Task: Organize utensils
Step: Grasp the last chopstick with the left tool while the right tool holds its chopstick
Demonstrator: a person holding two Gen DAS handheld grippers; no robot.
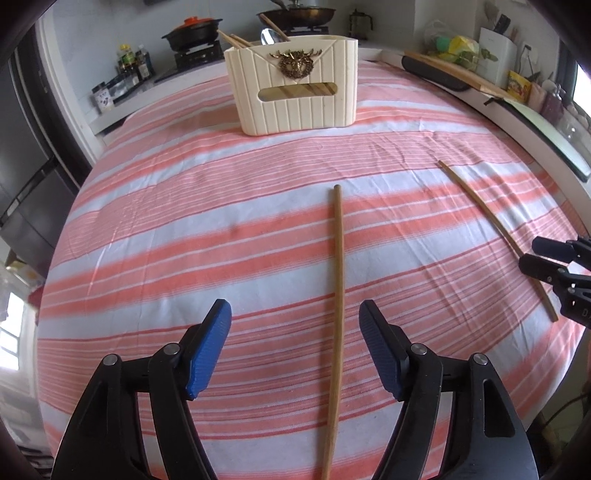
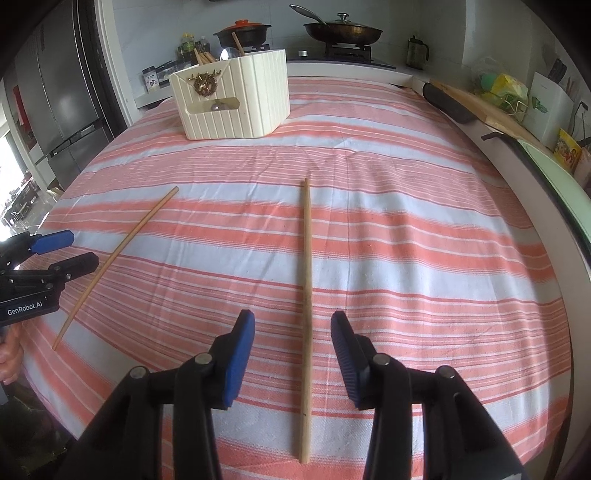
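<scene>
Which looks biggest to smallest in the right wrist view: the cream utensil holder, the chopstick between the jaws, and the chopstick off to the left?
1. cream utensil holder, bulkiest though farthest.
2. chopstick between the jaws, longest, but nearest the camera.
3. left chopstick, thinner-looking; the two are probably alike in true size.

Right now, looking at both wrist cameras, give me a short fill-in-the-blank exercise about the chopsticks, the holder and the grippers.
1. Each wooden chopstick lies loose between a gripper's ____ blue-padded jaws.
2. The ribbed cream utensil holder stands on the pink-and-white ____ tablecloth.
3. The holder's front bears a gold ____ head emblem.
4. A metal ____ sticks up from the holder beside more chopsticks.

Missing words: open; striped; deer; spoon
</scene>
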